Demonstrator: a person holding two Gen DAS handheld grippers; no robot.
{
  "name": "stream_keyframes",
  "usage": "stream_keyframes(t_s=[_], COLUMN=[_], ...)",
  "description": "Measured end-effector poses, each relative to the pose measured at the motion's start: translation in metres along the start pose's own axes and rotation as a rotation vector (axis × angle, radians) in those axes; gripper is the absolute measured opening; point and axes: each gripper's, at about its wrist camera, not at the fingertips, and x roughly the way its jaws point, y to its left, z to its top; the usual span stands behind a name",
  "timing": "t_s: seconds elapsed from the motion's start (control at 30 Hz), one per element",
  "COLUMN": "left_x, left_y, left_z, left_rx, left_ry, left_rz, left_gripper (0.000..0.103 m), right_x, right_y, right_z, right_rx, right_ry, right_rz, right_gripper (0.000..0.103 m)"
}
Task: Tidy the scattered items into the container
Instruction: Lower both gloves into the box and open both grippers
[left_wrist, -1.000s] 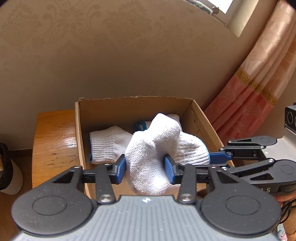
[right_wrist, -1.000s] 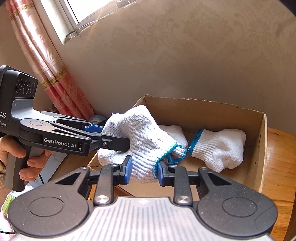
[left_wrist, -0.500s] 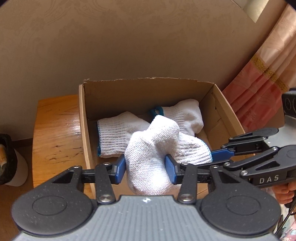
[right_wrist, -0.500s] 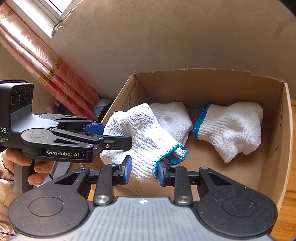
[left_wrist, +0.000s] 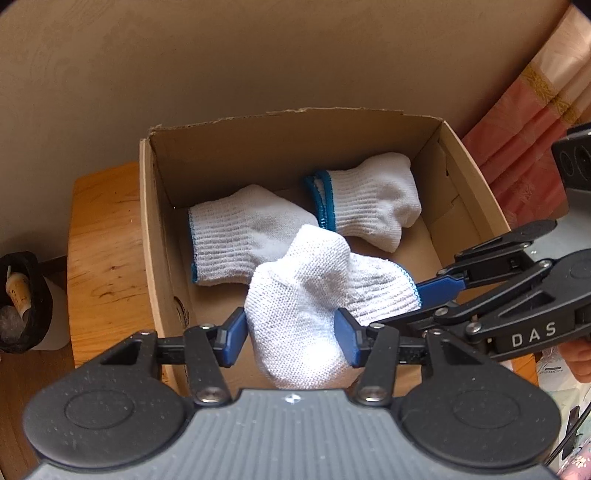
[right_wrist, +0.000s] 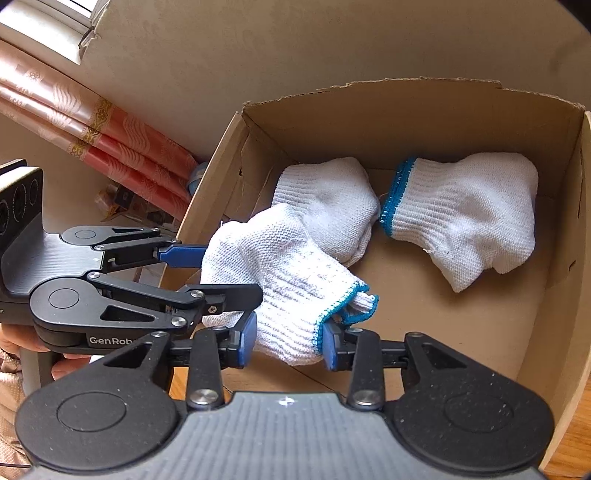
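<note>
A white knitted glove (left_wrist: 314, 291) with a blue cuff hangs over the open cardboard box (left_wrist: 146, 221). My left gripper (left_wrist: 291, 338) is shut on its finger end. My right gripper (right_wrist: 286, 338) is shut on its cuff end (right_wrist: 295, 295). Each gripper shows in the other's view: the right one (left_wrist: 439, 291) reaches in from the right, the left one (right_wrist: 207, 273) from the left. Two more white gloves lie on the box floor: one (left_wrist: 243, 236) at the left, one (left_wrist: 369, 206) at the back right. They also show in the right wrist view (right_wrist: 332, 206) (right_wrist: 465, 218).
The box stands on a wooden stool (left_wrist: 103, 251) against a beige wall. A black-rimmed bin (left_wrist: 22, 299) stands on the floor at the left. A pink curtain (left_wrist: 528, 110) hangs at the right. Clutter (right_wrist: 122, 203) lies on the floor by the curtain.
Both grippers have carried the held glove forward and down over the box. The box interior and the two gloves inside show more fully now.
</note>
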Motion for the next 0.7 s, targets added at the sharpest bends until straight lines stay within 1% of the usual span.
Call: stream_keyframes(t_s=[0.1, 0.17, 0.23, 0.33, 0.4, 0.5, 0.6, 0.67, 0.7], left_x=[0.007, 0.011, 0.014, 0.018, 0.019, 0.017, 0.011, 0.005, 0.0], left_y=[0.0, -0.002, -0.002, 0.003, 0.005, 0.005, 0.003, 0.0, -0.001], left_z=[0.004, 0.006, 0.008, 0.012, 0.014, 0.015, 0.014, 0.014, 0.015], left_rx=[-0.037, -0.042, -0.056, -0.092, -0.111, -0.117, -0.102, -0.08, -0.065], left_ry=[0.056, 0.085, 0.114, 0.139, 0.134, 0.124, 0.104, 0.083, 0.069], left_rz=[0.018, 0.057, 0.084, 0.095, 0.101, 0.101, 0.12, 0.14, 0.149], left_gripper=[0.052, 0.053, 0.053, 0.054, 0.054, 0.054, 0.055, 0.056, 0.059], right_x=[0.004, 0.009, 0.013, 0.017, 0.02, 0.025, 0.028, 0.027, 0.026], right_y=[0.001, 0.001, 0.0, -0.004, -0.008, -0.014, -0.017, -0.016, -0.016], right_z=[0.002, 0.003, 0.005, 0.008, 0.009, 0.009, 0.006, 0.006, 0.006], right_rx=[-0.009, -0.004, -0.002, 0.008, 0.018, 0.04, 0.049, 0.047, 0.046], right_ry=[0.026, 0.046, 0.064, 0.08, 0.091, 0.1, 0.104, 0.105, 0.105], right_rz=[-0.014, -0.011, 0.004, 0.032, 0.035, 0.012, 0.029, 0.02, 0.016], right_gripper=[0.043, 0.043, 0.043, 0.043, 0.043, 0.043, 0.045, 0.048, 0.048])
